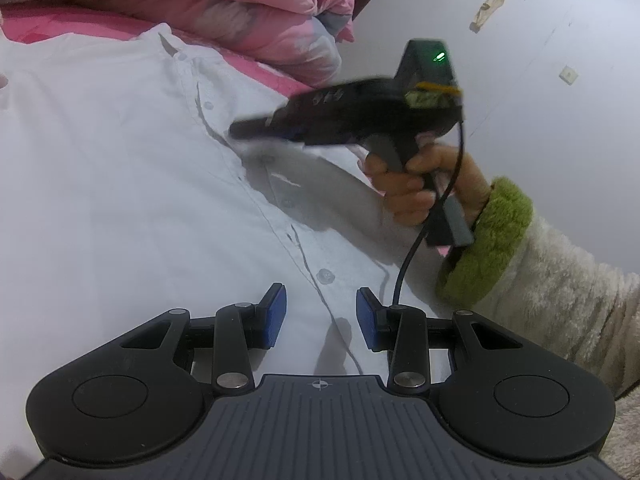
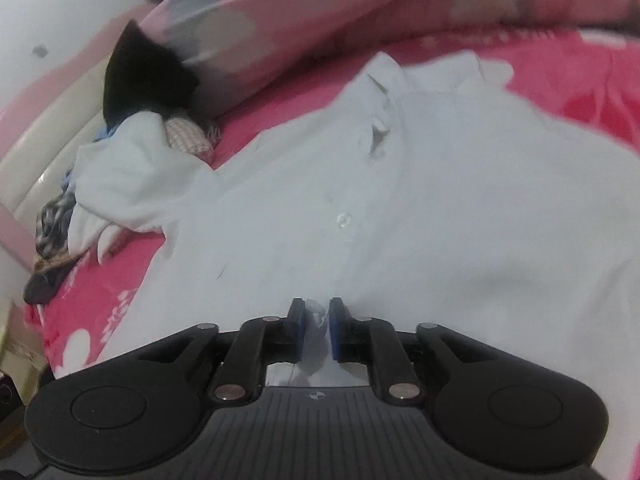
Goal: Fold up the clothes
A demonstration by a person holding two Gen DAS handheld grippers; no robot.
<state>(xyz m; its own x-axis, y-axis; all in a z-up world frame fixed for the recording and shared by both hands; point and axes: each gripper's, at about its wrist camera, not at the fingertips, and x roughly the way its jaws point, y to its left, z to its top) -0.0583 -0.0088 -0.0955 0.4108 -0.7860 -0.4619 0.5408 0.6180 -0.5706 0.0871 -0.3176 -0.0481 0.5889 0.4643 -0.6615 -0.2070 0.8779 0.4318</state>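
Left gripper (image 1: pixel 320 316): jaws spread apart, nothing between the pads, poised just above the white shirt (image 1: pixel 120 180). Right gripper (image 2: pixel 317 328): jaws closed on a fold of that shirt. Right hand (image 1: pixel 424 184) wraps the pistol handle, sleeve cuff green.

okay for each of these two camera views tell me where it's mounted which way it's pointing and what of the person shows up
Left wrist: sits on the left gripper, open, facing over the white buttoned cotton shirt; the right gripper and right hand show.
Right wrist: sits on the right gripper, shut on shirt fabric, facing up the shirt toward its collar on the pink floral bedsheet.
Shared: the shirt.
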